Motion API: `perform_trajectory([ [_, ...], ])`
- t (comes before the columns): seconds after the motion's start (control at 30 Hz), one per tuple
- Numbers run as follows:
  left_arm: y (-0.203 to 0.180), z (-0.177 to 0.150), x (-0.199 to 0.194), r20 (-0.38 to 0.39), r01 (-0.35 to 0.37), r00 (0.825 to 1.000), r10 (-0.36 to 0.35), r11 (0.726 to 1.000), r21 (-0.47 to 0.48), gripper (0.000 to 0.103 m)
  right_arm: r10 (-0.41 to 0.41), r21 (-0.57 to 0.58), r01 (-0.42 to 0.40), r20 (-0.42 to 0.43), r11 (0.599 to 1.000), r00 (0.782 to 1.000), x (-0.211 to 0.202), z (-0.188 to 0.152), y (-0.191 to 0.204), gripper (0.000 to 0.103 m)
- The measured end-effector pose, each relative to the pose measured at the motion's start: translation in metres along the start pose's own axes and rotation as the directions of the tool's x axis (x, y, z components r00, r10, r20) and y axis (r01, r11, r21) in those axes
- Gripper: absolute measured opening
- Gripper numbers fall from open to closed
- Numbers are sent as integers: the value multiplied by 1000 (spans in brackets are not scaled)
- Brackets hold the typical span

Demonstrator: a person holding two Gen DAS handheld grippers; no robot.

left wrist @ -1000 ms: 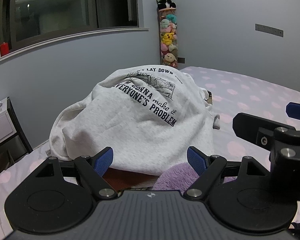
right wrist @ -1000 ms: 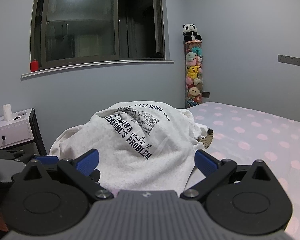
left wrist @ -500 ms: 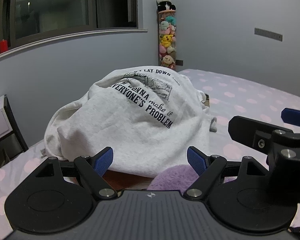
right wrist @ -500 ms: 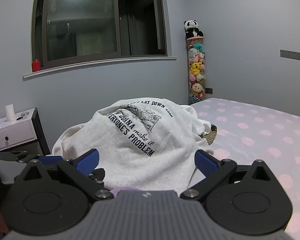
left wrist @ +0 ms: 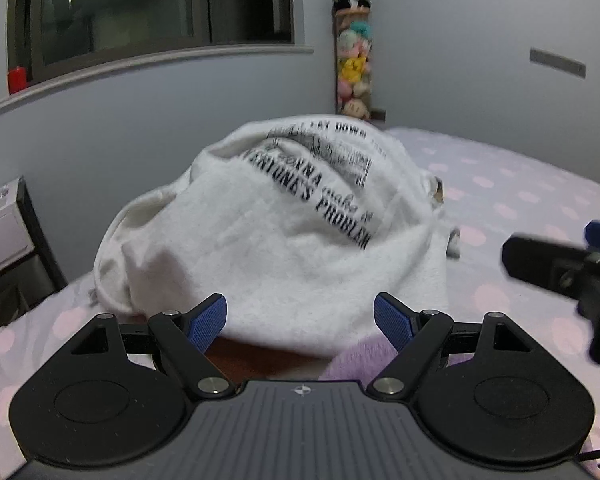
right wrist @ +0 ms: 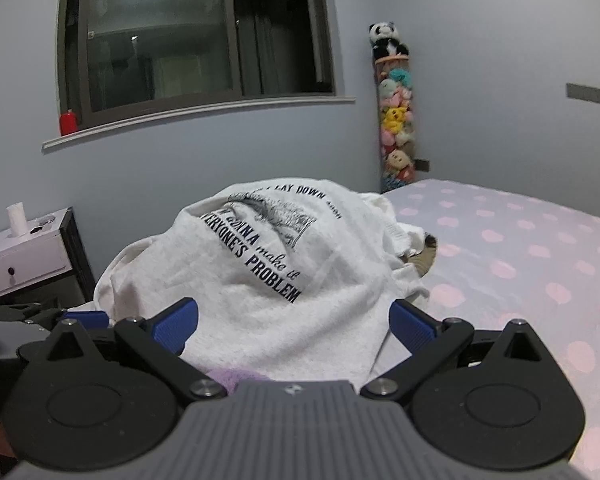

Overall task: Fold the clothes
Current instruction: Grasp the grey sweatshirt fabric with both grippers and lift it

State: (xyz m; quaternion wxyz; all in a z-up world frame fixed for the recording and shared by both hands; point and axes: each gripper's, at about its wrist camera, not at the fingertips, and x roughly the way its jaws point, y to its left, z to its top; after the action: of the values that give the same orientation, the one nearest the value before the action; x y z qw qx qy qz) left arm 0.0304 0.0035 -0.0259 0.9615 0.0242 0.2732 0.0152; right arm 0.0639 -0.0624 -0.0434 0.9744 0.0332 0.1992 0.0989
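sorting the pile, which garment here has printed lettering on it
The white sweatshirt draped on top of the heap: black text across it. The purple fuzzy piece beneath shows none.

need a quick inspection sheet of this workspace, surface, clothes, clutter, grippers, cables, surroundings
Surface: lilac bedsheet with pink dots, flat on the right.
Job's things: white printed sweatshirt draped in a heap, unfolded; fuzzy purple garment and a brown item peeking out beneath it.
Clutter: small dark patterned item beside the heap, unclear what.
Grippers: left gripper open, empty, facing the heap; right gripper open, empty.
Cables: thin black cable at the left gripper's lower right edge.
Surroundings: dark window, red candle on the sill, tube of plush toys, white nightstand.
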Motion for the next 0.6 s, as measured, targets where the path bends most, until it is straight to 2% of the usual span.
perform_trajectory([
  [0.1,3,4,5,27,13,1000,-13,1000,2,81,28,-2,-29,-30,1000,999,14,1,-5,102],
  [0.2,14,10,20,-9,36,999,-36,999,-11,75,61,0,-61,-77,998,995,34,4,-10,102],
  [0.23,21,11,26,-23,16,1000,-17,999,-35,71,66,-5,-67,-95,998,993,41,5,-11,102],
  [0.4,61,14,62,-81,-81,994,72,990,-113,71,87,-25,-93,-174,995,981,83,8,-18,102],
  [0.5,83,24,83,-82,-130,989,122,986,-100,71,76,-10,-80,-207,997,975,114,11,-26,102],
  [0.6,103,39,108,-105,-126,988,117,989,-77,71,71,27,-66,-236,997,969,150,18,-40,101],
])
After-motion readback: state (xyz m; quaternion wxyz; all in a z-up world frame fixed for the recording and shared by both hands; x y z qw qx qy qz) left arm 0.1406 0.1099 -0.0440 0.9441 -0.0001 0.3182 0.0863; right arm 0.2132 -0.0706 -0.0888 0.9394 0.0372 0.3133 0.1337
